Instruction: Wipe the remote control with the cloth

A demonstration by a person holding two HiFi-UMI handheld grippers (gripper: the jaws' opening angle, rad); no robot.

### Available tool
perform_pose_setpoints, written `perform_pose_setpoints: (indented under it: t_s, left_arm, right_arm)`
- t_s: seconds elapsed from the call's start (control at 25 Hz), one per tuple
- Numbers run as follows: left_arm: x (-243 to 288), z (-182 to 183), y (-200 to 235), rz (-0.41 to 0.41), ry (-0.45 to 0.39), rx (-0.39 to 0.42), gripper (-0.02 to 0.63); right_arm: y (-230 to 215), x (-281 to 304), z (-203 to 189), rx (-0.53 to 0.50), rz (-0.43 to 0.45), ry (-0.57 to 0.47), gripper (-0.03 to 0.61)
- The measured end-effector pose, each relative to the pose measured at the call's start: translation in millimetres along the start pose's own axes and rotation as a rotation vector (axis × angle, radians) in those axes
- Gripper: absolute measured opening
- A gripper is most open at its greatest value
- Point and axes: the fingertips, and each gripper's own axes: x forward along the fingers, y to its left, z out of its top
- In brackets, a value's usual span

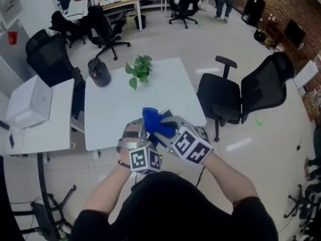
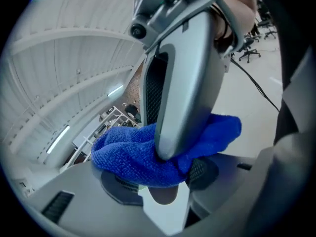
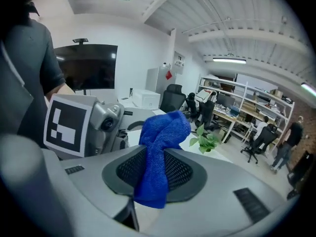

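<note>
While both tools hang above the white table's (image 1: 115, 109) near edge, the right gripper (image 3: 154, 169) is clamped on the blue cloth (image 3: 163, 142). The cloth is bunched over the left gripper (image 2: 163, 181), jaws wide w/ a pale piece btwn them. Remote or not, gripped or not, can't tell. White top runs on to the potted plant (image 1: 139, 69) at the far edge; an office chair (image 1: 220, 97) sits just off the rt edge.

cloth (image 3: 165, 127) | blue, bunched | pinched in right gripper's (image 3: 154, 154) tongs
</note>
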Motion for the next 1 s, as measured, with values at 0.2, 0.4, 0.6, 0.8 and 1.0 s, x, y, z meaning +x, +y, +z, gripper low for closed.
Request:
perform_pose_setpoints:
  t_s: [0.2, 0.4, 0.6, 0.8, 1.0]
  left_arm:
    - [-11, 7, 2, 0.009, -0.045, -0.003, 0.205]
    - [-12, 11, 2, 0.006, -0.057, -0.014, 0.206]
    - [-10, 5, 3, 0.002, -0.038, -0.033, 0.206]
    - [-4, 2, 7, 0.006, -0.015, -0.051, 0.206]
    - [-6, 14, 8, 0.012, -0.041, -0.036, 0.206]
  right_arm:
    - [-27, -14, -2, -0.017, -0.146, 0.003, 0.103]
    - [-59, -30, -18, 0.027, -0.248, 0.022, 0.101]
    - [-78, -51, -14, 0.062, -0.303, -0.021, 0.101]
    - [-35, -47, 17, 0.033, -0.175, -0.094, 0.102]
    - [6, -22, 20, -0.021, -0.061, -0.059, 0.103]
